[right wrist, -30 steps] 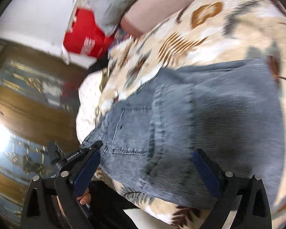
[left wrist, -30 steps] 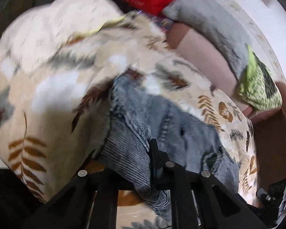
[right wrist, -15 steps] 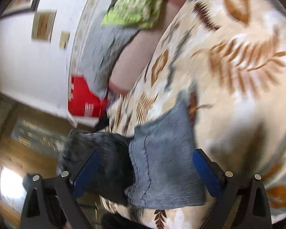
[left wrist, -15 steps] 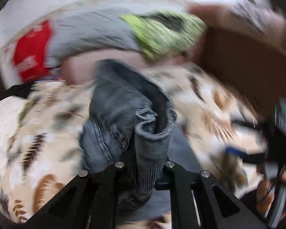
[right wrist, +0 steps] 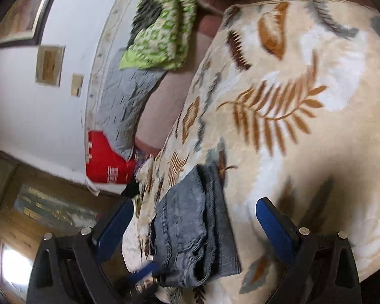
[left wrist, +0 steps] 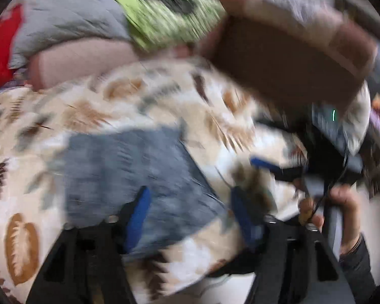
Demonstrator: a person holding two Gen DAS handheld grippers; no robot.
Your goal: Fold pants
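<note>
The grey-blue denim pants [left wrist: 129,177] lie folded in a compact stack on the leaf-print blanket [left wrist: 129,101]; in the right wrist view the pants [right wrist: 197,228] show stacked layers near the blanket's edge. My left gripper [left wrist: 190,217] is open, its blue pads just above the near edge of the pants, holding nothing. My right gripper [right wrist: 195,225] is open and empty, with the pants between and below its fingers. The right gripper also shows in the left wrist view [left wrist: 278,167], held in a hand to the right. The left view is blurred.
A grey pillow [right wrist: 124,101], a green patterned cloth [right wrist: 162,33] and a red bag [right wrist: 106,159] lie along the white wall. A brown headboard [left wrist: 291,58] stands at the right. The blanket [right wrist: 304,126] spreads wide to the right of the pants.
My left gripper carried a fold of the pants over, then let go and opened. The pants went from spread out to a compact stack. The right gripper drew back.
</note>
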